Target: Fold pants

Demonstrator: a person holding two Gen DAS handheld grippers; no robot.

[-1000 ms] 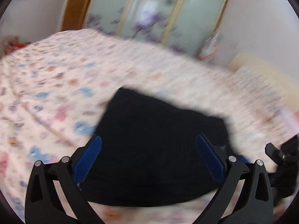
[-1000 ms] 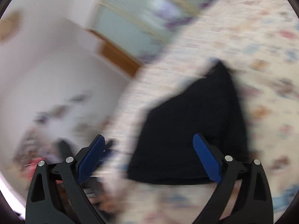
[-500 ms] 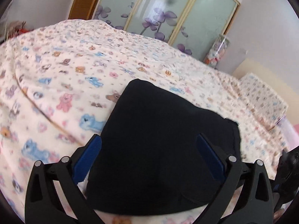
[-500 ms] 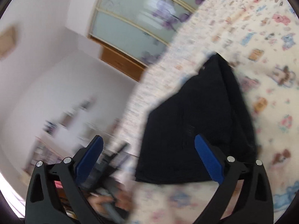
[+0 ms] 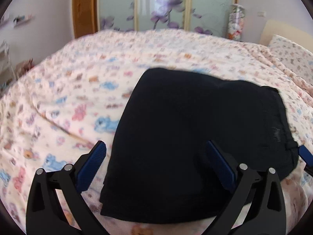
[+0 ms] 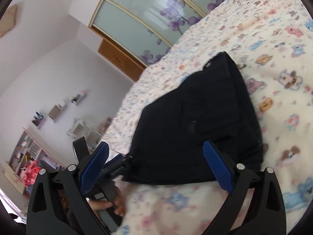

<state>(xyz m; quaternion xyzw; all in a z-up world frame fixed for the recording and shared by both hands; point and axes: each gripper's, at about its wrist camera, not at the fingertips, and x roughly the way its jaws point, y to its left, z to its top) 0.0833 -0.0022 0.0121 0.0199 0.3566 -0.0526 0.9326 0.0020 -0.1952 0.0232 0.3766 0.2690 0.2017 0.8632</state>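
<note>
Lying folded into a compact dark block, the black pants (image 5: 197, 137) rest on the bedspread (image 5: 82, 98), a pale cover printed with small pink, blue and orange animals, close to the bed's near edge as the left wrist view has it. In that view the left gripper (image 5: 156, 163) hangs over the near part of the pants with its jaws spread wide: one blue pad (image 5: 92, 165) sits above bare bedspread just beside the garment's left edge, the other blue pad above the dark cloth itself, and nothing is pinched between them. Whether the pads touch the fabric cannot be told.

In the right wrist view the right gripper (image 6: 156, 166) likewise has its jaws spread apart, framing the pants (image 6: 195, 125) from their other side; its pads grip nothing. Beyond its left finger the left gripper's blue tip reaches the corner of the pants nearest the bed's edge, and the person's hand (image 6: 109, 205) is wrapped around that tool's handle.

Behind the bed stand frosted sliding doors (image 5: 166, 5) painted with purple flowers, with a wooden door (image 5: 84, 9) beside them, and shelves (image 6: 27, 156) line the far wall
</note>
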